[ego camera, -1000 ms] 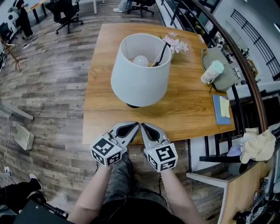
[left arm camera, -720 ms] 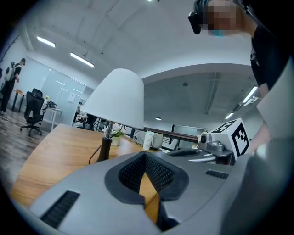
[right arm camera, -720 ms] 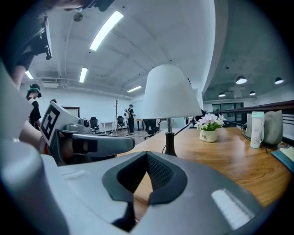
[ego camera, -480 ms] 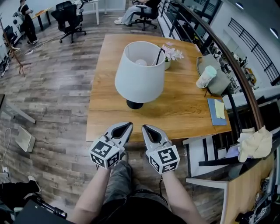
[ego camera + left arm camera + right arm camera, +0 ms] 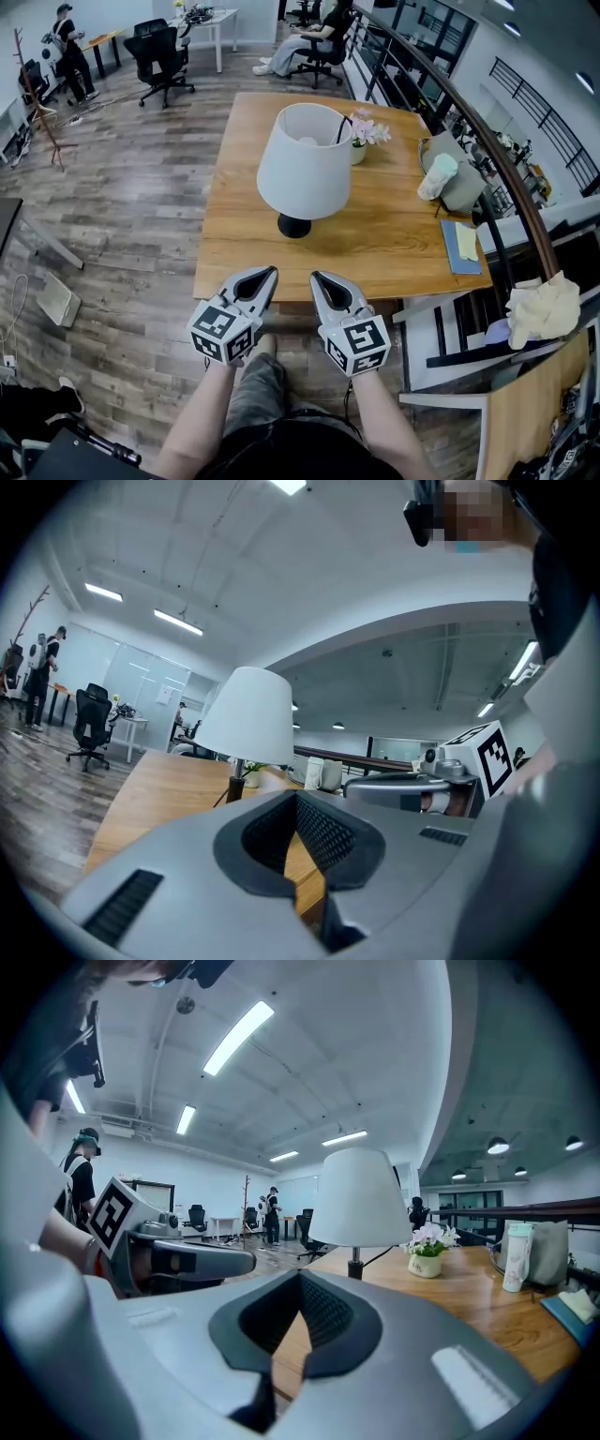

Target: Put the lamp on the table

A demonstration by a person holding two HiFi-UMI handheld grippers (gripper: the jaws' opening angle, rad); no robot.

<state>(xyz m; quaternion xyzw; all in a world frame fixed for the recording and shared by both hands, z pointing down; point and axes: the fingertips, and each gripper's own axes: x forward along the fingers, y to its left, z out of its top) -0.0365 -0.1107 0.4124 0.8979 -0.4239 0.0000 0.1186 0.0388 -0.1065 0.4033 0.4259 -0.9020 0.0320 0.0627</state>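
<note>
Left gripper (image 5: 268, 273), right gripper (image 5: 317, 277) drifted apart (both closed) | lamp (image 5: 305, 169) base part-hidden

Left gripper (image 5: 266, 273) and right gripper (image 5: 319, 277): smooth grey shells, each with a black-and-white marker cube (image 5: 225, 330). Trousers (image 5: 253, 394) look olive-grey, I think.

The right gripper (image 5: 298, 1286) has its jaws together, empty. Beyond, a white-shaded lamp (image 5: 359, 1199) stands upright on the wooden counter (image 5: 450, 1307), a small pot of flowers (image 5: 427, 1260) just beside it on the right.
</note>
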